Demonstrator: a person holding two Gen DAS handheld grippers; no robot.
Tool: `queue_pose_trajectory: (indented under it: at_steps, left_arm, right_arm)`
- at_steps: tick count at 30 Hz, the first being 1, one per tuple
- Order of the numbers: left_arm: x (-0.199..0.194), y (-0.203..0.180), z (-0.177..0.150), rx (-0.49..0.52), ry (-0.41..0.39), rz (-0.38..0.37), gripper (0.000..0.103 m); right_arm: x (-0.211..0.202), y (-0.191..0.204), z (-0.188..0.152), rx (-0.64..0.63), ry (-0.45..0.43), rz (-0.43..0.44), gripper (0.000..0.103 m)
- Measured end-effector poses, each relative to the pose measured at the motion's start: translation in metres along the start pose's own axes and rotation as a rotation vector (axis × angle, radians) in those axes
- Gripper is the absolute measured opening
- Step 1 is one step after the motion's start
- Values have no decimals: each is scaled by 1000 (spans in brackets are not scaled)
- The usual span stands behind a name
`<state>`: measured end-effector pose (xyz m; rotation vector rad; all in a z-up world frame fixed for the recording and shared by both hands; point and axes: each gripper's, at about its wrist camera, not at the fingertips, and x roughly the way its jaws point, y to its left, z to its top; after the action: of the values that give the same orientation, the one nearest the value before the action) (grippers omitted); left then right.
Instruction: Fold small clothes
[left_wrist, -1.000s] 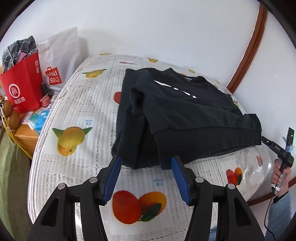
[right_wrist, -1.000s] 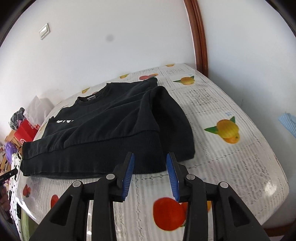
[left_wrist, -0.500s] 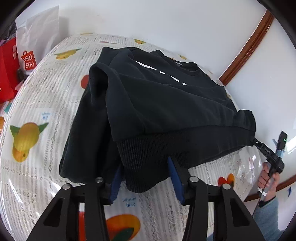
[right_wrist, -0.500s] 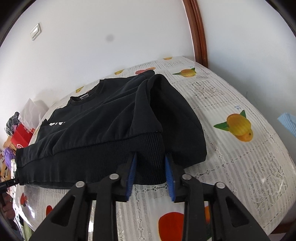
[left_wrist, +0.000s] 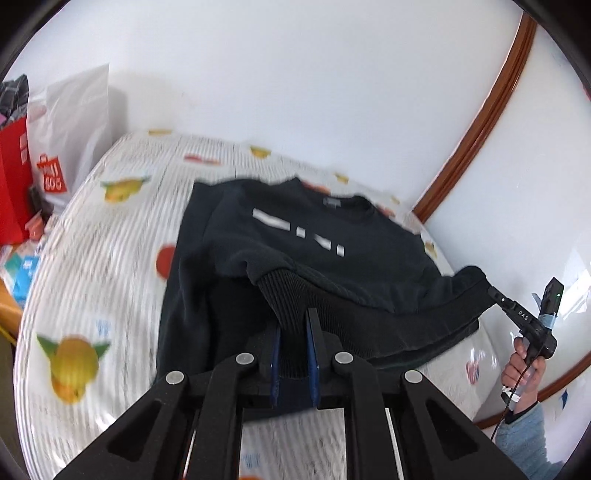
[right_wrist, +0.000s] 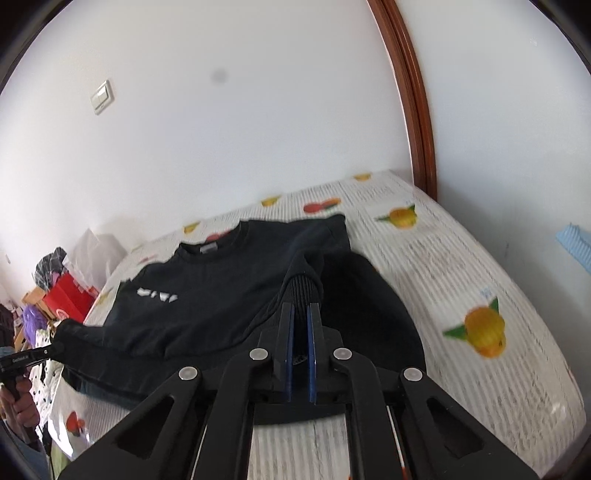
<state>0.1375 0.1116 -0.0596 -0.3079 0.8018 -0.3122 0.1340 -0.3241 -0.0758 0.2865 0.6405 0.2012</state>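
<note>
While lifted off the tablecloth (left_wrist: 110, 258): sweatshirt hem (right_wrist: 301, 290) (ribbed, black), clamped between both grippers' just-closed jaws.

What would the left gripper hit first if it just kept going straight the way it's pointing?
The left gripper already pinches the ribbed hem of the black sweatshirt. Going on, it would probably push into the sweatshirt's body first, then the fruit-print tablecloth beneath; depth is unclear.

red bag (left_wrist: 13, 177), white bag (left_wrist: 74, 122), light switch (right_wrist: 101, 96), fruit-print cloth (left_wrist: 92, 258).

Bright, even daylight; the tablecloth (left_wrist: 92, 236) shows motion blur, and fisheye bending with dark corners rings both views.
</note>
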Motion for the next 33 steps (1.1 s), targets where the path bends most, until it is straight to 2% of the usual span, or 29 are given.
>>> queue_pose_trajectory:
  at_steps: [7,12,15,23,27,28,30,33]
  left_arm:
    - [17,0,44,11,-35,35,10]
    - [43,6,65,18,-28,87,9]
    - [62,15,72,-1,-7,118,9]
    - [103,35,76,-59,76,145,11]
    - [98,31,76,-52,80,147,14]
    - [94,28,76,-45,78,144,16]
    - [85,25,75,-31,63,152,29]
    - [68,18,72,-3,34,148,32]
  right_arm:
    - [35,14,41,20,-34,3,5]
    - [72,15,59,35,-14,-13,5]
    - [97,12,64,38,6,-41,5]
    - [152,3,60,51,111,-121,6]
    - [149,5,61,27,121,-158,10]
    - [143,6,62,24,110,-166,11]
    - [127,10,65,33,70,-171,11]
    - [103,21,68,17,40,-134,14]
